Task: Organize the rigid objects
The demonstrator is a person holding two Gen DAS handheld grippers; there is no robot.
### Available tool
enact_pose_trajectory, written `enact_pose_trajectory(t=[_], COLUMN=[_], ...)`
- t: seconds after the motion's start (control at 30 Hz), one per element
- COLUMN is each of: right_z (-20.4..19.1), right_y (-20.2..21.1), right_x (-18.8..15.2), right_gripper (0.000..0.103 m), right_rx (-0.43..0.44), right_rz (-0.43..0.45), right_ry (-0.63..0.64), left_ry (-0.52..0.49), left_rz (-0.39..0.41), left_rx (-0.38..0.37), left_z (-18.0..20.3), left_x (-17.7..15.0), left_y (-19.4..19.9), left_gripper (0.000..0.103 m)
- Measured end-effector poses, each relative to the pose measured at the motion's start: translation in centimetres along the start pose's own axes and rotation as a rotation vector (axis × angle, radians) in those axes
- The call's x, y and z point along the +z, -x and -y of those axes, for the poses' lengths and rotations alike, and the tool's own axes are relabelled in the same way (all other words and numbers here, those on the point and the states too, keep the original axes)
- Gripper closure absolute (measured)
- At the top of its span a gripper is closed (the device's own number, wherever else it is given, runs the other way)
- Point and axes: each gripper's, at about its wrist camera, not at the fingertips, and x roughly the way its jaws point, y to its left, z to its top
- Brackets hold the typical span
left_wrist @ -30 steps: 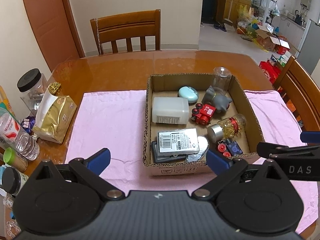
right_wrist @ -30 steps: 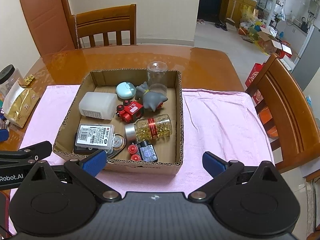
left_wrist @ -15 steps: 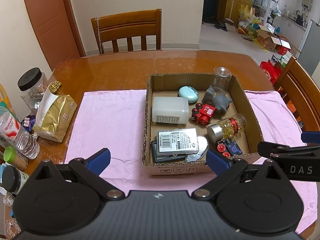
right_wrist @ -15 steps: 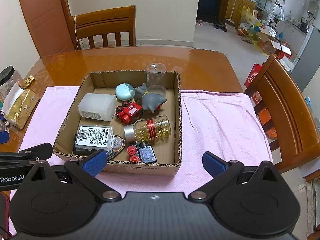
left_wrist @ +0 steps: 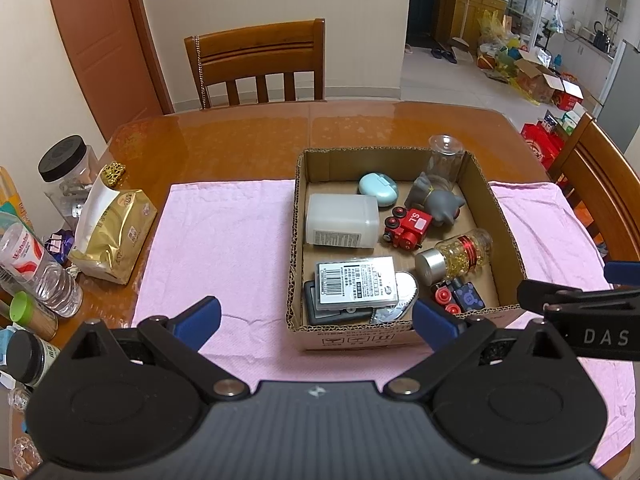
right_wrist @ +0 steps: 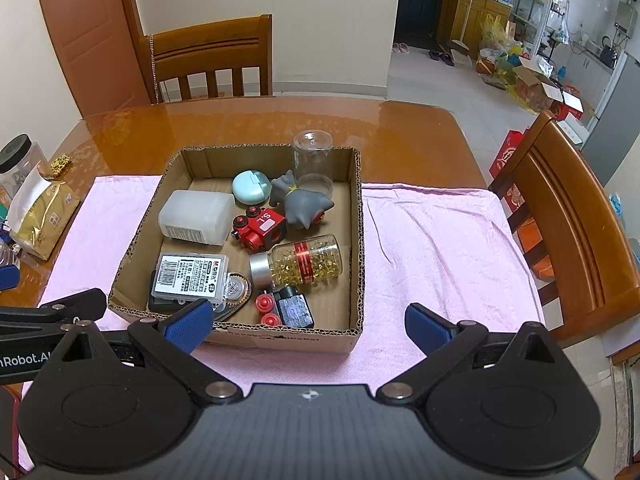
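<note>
A cardboard box (left_wrist: pixel 298 216) (right_wrist: pixel 358 240) sits on a pink towel (left_wrist: pixel 224 232) (right_wrist: pixel 436 248). It holds a white plastic container (left_wrist: pixel 342 221), a red toy train (left_wrist: pixel 408 228), a grey toy animal (left_wrist: pixel 438 200), a capsule bottle (left_wrist: pixel 456 254), a mint case (left_wrist: pixel 378 189), a clear jar (left_wrist: pixel 445 156), a labelled flat case (left_wrist: pixel 356 286) and a small dark toy (left_wrist: pixel 460 298). My left gripper (left_wrist: pixel 316 318) is open and empty, near the box's front edge. My right gripper (right_wrist: pixel 308 322) is open and empty, also at the front edge.
At the table's left edge stand a gold bag (left_wrist: pixel 112 232), a black-lidded jar (left_wrist: pixel 66 168), a water bottle (left_wrist: pixel 36 268) and small jars. Wooden chairs stand at the far side (left_wrist: pixel 256 64) and the right (right_wrist: pixel 568 216).
Both grippers have drifted slightly; the view of the box has shifted a little. Nothing was taken hold of or moved.
</note>
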Motion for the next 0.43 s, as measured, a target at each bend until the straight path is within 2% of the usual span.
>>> enact_pose_trajectory(t=[0.43], right_z=[-0.09], right_y=[0.34], right_x=[0.0], right_gripper=[0.0], right_rx=[0.001], right_rz=[0.003], right_ry=[0.001], left_ry=[0.005], left_rz=[0.003], left_rx=[-0.003], left_z=[-0.06], left_x=[-0.09], left_y=[0.4], left_gripper=[0.002])
